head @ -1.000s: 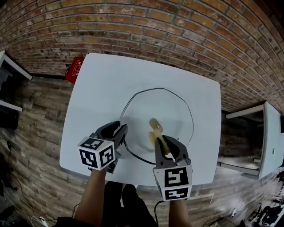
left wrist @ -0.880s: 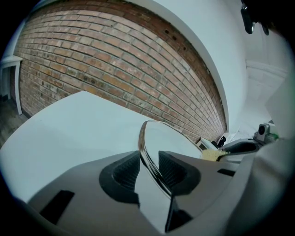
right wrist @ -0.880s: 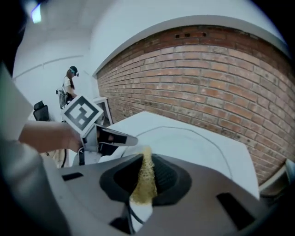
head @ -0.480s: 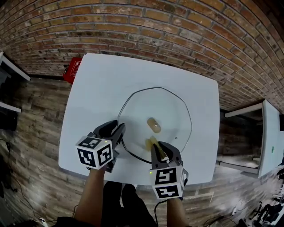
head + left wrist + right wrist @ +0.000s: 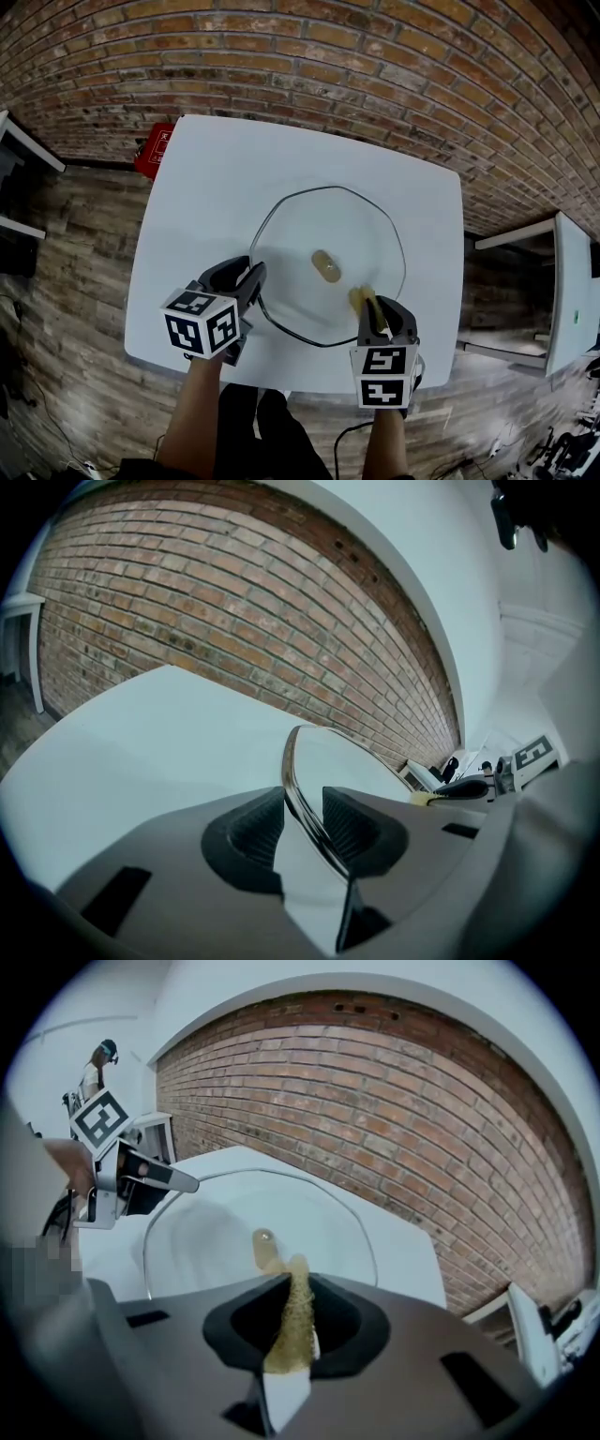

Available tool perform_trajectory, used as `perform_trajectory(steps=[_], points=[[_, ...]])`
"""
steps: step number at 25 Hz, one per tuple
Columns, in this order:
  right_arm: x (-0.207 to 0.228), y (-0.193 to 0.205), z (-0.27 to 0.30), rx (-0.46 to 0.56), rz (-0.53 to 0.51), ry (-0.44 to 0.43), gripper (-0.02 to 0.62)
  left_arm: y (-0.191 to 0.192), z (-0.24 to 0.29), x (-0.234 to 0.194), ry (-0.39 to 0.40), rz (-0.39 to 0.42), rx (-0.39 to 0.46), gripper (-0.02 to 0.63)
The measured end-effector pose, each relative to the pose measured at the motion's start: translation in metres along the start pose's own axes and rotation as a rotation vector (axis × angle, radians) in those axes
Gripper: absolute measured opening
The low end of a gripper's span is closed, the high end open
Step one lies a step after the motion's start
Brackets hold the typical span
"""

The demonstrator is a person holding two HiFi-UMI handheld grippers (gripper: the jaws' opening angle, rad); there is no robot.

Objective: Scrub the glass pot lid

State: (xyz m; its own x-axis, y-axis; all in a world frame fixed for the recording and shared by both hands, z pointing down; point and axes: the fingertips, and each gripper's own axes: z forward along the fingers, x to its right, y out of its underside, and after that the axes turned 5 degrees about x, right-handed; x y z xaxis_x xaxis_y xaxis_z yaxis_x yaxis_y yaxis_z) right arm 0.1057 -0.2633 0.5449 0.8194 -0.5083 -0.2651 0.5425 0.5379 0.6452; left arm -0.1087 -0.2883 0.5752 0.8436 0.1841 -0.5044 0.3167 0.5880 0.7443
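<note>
A round glass pot lid (image 5: 328,239) with a metal rim and a tan knob (image 5: 326,265) lies on the white table (image 5: 216,178). My left gripper (image 5: 251,286) is shut on the lid's near-left rim (image 5: 302,799). On the lid's near-right part, my right gripper (image 5: 375,311) is shut on a yellow scrub sponge (image 5: 361,300). The right gripper view shows the sponge (image 5: 292,1321) standing on edge between the jaws, just short of the knob (image 5: 263,1241).
A brick wall (image 5: 309,66) runs along the table's far side. A red object (image 5: 156,147) sits on the floor by the far-left corner. White furniture (image 5: 572,291) stands to the right, and the wood floor (image 5: 66,272) lies on the left.
My right gripper has swept the sponge across the lid, from beside the knob toward me, then over to the near-right edge. The left gripper has held still on the rim.
</note>
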Motion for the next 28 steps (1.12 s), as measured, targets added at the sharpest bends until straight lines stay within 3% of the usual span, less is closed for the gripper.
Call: perform_trajectory(steps=[14,19,24,28], points=[[0.01,-0.031,-0.017,0.259,0.123,0.065,0.059,-0.016,-0.011,0.0,-0.01,0.077,0.058,0.13],[0.01,-0.042,-0.025,0.331,0.155,0.063,0.06,-0.029,-0.019,0.008,-0.019,0.154,0.099,0.123],[0.015,-0.055,-0.039,0.401,0.189,0.073,0.058,-0.046,-0.028,0.027,-0.026,0.288,0.142,0.123],[0.018,-0.064,-0.05,0.439,0.197,0.094,0.059,-0.059,-0.036,0.043,-0.008,0.336,0.186,0.118]])
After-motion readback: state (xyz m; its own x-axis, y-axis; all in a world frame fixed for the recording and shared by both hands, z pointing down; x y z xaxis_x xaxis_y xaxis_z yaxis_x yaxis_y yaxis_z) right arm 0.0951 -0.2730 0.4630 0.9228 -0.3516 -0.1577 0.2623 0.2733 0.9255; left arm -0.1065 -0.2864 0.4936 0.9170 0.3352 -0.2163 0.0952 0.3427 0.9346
